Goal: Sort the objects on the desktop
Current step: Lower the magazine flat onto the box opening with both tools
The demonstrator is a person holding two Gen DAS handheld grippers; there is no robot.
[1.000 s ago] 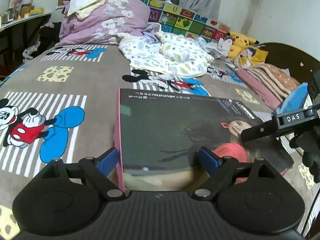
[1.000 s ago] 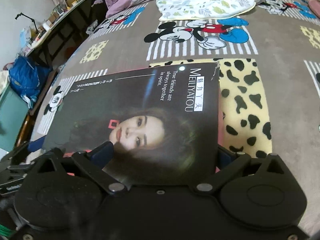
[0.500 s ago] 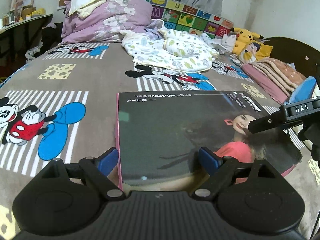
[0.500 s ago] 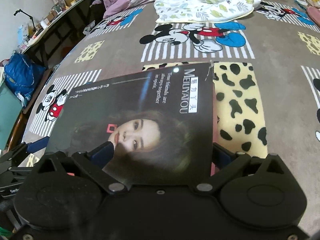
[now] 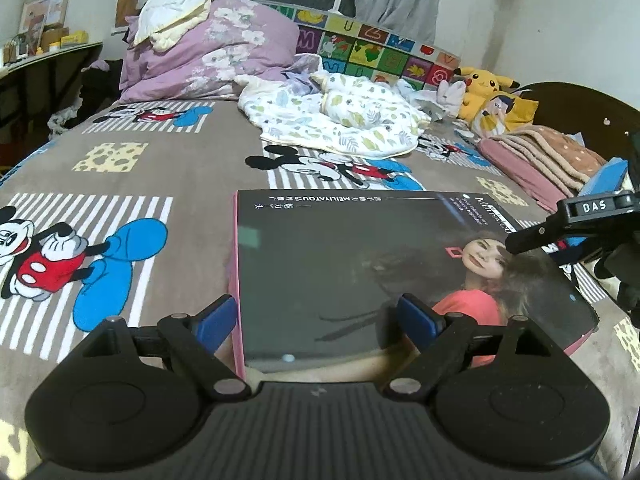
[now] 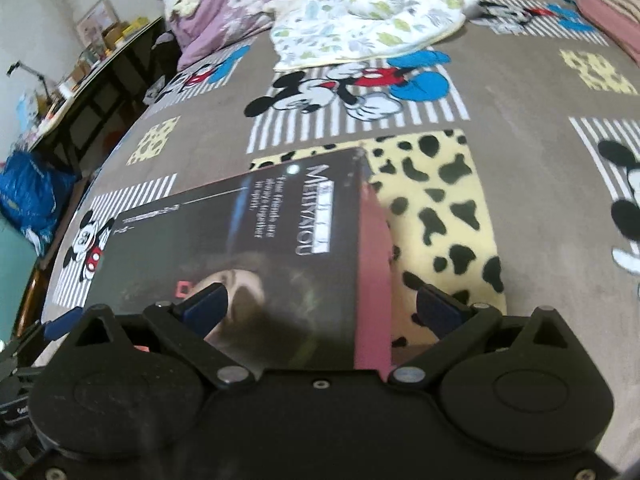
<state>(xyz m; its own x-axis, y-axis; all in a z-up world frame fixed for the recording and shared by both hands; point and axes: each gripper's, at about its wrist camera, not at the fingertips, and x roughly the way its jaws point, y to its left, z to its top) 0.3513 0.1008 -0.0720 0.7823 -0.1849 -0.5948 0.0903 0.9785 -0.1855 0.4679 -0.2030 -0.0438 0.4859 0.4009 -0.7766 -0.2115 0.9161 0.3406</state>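
Both wrist cameras are looking low and close across the box [image 5: 360, 272] [image 6: 248, 248] (their shared subject) from adjoining edges, each facing the far bedding.

Dim indoor light, fisheye warp, motion blur

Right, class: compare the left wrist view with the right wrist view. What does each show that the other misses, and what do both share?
Only the left wrist view shows the Pikachu plush, the alphabet headboard and the right gripper's body marked DAS. Only the right wrist view shows the blue bag and the box's pink right side. Both show the dark box with the woman's portrait, the leaf-print blanket and the Mickey Mouse bedspread.
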